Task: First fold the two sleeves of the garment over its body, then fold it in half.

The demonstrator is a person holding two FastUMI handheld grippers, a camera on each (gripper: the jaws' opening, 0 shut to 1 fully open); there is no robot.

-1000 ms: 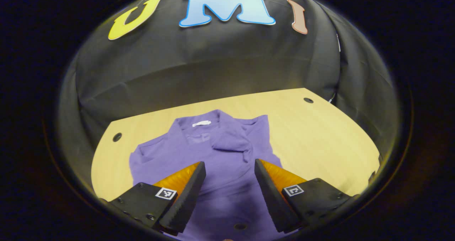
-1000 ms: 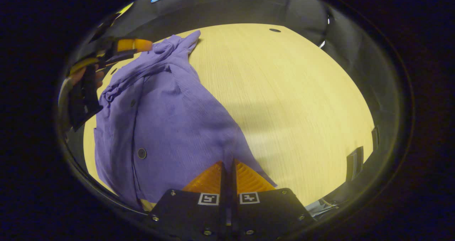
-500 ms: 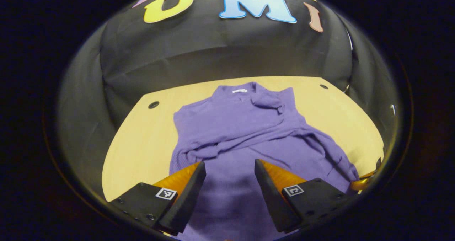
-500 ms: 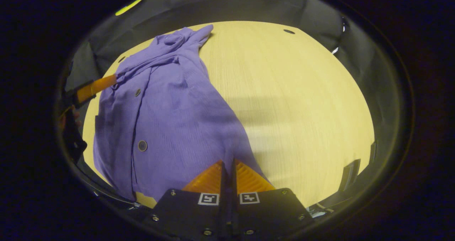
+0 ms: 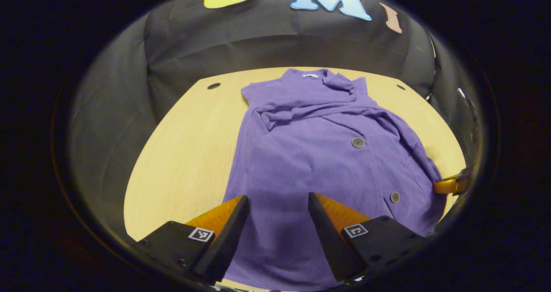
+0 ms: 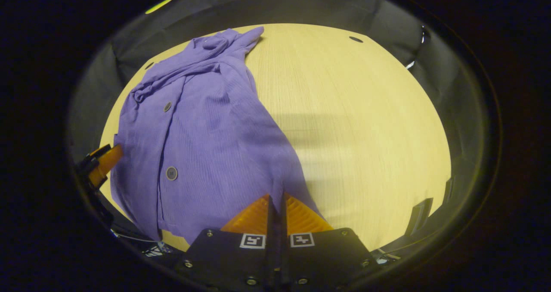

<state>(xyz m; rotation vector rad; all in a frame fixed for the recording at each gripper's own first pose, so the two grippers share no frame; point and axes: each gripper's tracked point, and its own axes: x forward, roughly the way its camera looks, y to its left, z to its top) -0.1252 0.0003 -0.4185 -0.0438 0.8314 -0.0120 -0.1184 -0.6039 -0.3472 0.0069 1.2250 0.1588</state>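
The purple garment point(image 5: 318, 154) lies on a pale wooden worktop point(image 6: 366, 124), black cloth behind. Left hand-held gripper point(image 5: 275, 210) has fingers apart above the garment; right hand-held gripper point(image 6: 275, 206) is clamped on its edge.

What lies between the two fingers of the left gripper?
In the left gripper view, purple shirt fabric shows in the gap of the open left gripper; nothing else lies there. Whether the fingers touch the cloth cannot be told.

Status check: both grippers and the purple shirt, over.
Left gripper open above purple button-front shirt. Right gripper shut on its edge. Sleeve bunched across the chest on wooden table. Nothing in the way.
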